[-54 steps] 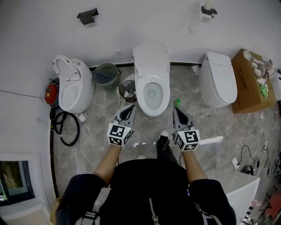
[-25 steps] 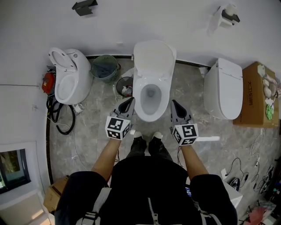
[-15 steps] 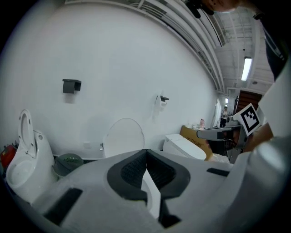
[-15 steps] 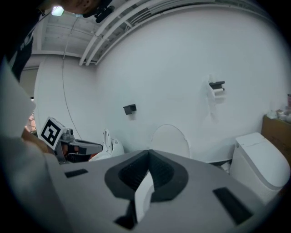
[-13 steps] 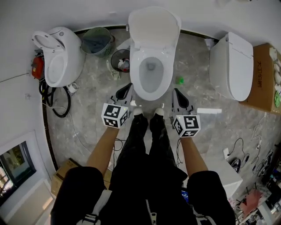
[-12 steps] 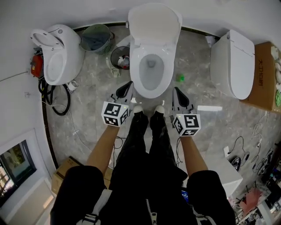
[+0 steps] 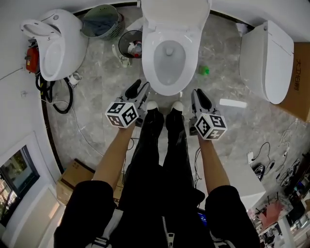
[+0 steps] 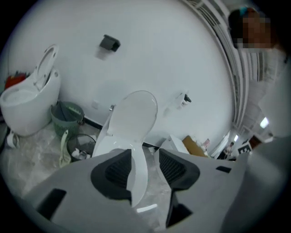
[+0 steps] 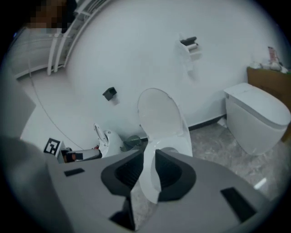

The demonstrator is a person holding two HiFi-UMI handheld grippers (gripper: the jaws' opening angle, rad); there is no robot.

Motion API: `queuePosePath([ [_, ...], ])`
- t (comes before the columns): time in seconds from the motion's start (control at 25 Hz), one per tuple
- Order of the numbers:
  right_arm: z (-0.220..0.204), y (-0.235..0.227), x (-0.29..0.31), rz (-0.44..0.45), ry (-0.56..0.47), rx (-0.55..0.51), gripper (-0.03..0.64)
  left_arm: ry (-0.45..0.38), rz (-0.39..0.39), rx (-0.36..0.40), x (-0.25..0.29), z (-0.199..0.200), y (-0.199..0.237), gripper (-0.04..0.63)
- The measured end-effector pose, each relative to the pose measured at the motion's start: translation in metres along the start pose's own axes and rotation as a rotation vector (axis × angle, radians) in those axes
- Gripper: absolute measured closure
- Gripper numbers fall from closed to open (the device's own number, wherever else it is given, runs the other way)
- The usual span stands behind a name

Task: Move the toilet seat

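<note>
A white toilet [image 7: 151, 68] stands in front of me in the head view, its lid [image 7: 175, 10] raised toward the wall and the bowl showing. My left gripper [image 7: 136, 88] hangs beside the bowl's front left, and my right gripper [image 7: 198, 95] beside its front right. Neither touches the toilet. In the left gripper view the jaws [image 8: 144, 160] are opening with a clear gap, and the upright lid [image 8: 132, 117] shows beyond them. In the right gripper view the jaws [image 9: 149, 169] are opening by a narrower gap, with the lid [image 9: 158, 113] far behind. Nothing is between either pair.
A second toilet [image 7: 59, 42] with its lid up stands at the left, next to a green basket [image 7: 100, 21] and a black bin [image 7: 130, 43]. A closed toilet [image 7: 269, 54] and a cardboard box [image 7: 301, 77] are at the right. Cables [image 7: 54, 99] lie at the left wall. My shoes [image 7: 164, 105] touch the bowl's foot.
I have stepped up to the middle toilet, and it has slid toward the top of the head view. Both grippers stayed on either side of the bowl's front.
</note>
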State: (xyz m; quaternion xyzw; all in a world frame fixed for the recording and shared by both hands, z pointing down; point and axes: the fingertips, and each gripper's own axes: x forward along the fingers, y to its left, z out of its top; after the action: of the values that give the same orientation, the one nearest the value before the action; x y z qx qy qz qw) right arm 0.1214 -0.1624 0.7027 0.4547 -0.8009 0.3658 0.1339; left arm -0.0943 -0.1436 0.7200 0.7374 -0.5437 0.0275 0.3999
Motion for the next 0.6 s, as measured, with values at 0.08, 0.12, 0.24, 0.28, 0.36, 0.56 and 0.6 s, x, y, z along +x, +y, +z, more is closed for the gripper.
queuePosePath([
  [0.08, -0.021, -0.015, 0.015, -0.021, 0.033, 0.069, 0.513, -0.001, 0.006, -0.100, 0.009, -0.016, 0.019, 0.369],
  [0.12, -0.033, -0.022, 0.022, -0.030, 0.048, 0.102, 0.489, 0.007, 0.019, -0.132, 0.014, -0.025, 0.029, 0.359],
  [0.24, -0.068, -0.045, 0.043, -0.067, 0.079, 0.239, 0.443, 0.051, 0.079, -0.207, 0.027, -0.061, 0.063, 0.356],
  [0.28, -0.082, -0.054, 0.051, -0.079, 0.090, 0.288, 0.437, 0.066, 0.096, -0.236, 0.031, -0.074, 0.075, 0.356],
  [0.36, -0.110, -0.070, 0.068, -0.096, 0.120, 0.372, 0.422, 0.094, 0.122, -0.289, 0.041, -0.103, 0.096, 0.350],
  [0.56, -0.187, -0.090, 0.105, -0.069, 0.262, 0.511, 0.402, 0.174, 0.134, -0.401, 0.070, -0.172, 0.135, 0.325],
  [0.6, -0.199, -0.093, 0.111, -0.061, 0.283, 0.532, 0.400, 0.183, 0.136, -0.420, 0.075, -0.184, 0.142, 0.323],
])
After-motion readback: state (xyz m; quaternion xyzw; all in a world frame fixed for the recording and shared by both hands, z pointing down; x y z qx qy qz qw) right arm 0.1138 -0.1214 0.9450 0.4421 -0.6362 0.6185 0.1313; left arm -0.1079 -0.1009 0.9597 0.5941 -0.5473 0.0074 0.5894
